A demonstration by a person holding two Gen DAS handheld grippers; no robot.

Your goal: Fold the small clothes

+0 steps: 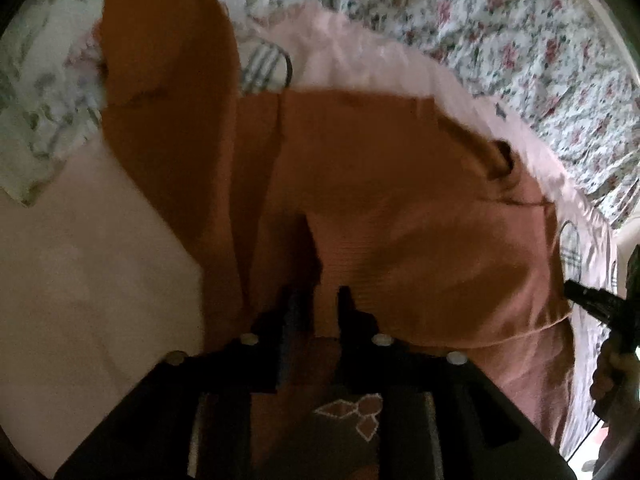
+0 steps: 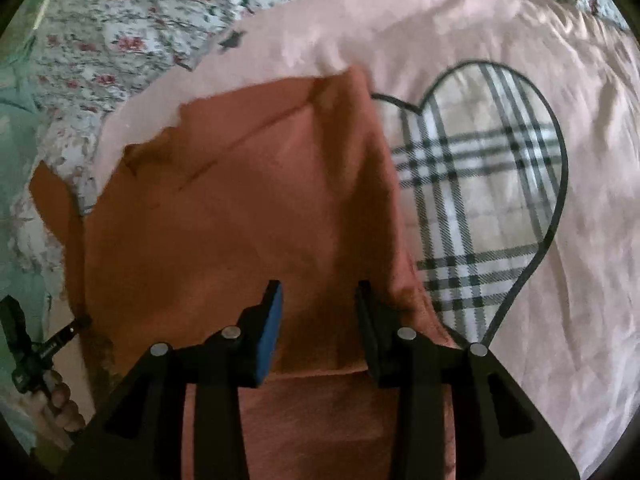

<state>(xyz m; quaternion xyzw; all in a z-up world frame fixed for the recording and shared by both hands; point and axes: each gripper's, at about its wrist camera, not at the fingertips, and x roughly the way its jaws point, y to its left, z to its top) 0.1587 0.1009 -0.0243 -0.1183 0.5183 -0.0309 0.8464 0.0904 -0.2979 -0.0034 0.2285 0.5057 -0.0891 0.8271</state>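
An orange-brown small garment (image 1: 380, 208) lies partly folded on a pink sheet (image 1: 80, 272). A long part of it (image 1: 160, 60) stretches away to the upper left. My left gripper (image 1: 320, 300) has its jaws a narrow gap apart with a fold of the garment between them. A pale leaf motif (image 1: 354, 412) shows near its base. In the right wrist view the garment (image 2: 240, 208) fills the middle. My right gripper (image 2: 318, 292) is open, its fingers set over the garment's near edge. The right gripper also shows in the left wrist view (image 1: 592, 300), at the garment's right edge.
The pink sheet (image 2: 560, 320) carries a plaid heart print (image 2: 480, 184). A floral bedspread (image 1: 500, 20) lies behind it, also in the right wrist view (image 2: 140, 8). A hand holds the left gripper's handle (image 2: 36, 344) at the far left.
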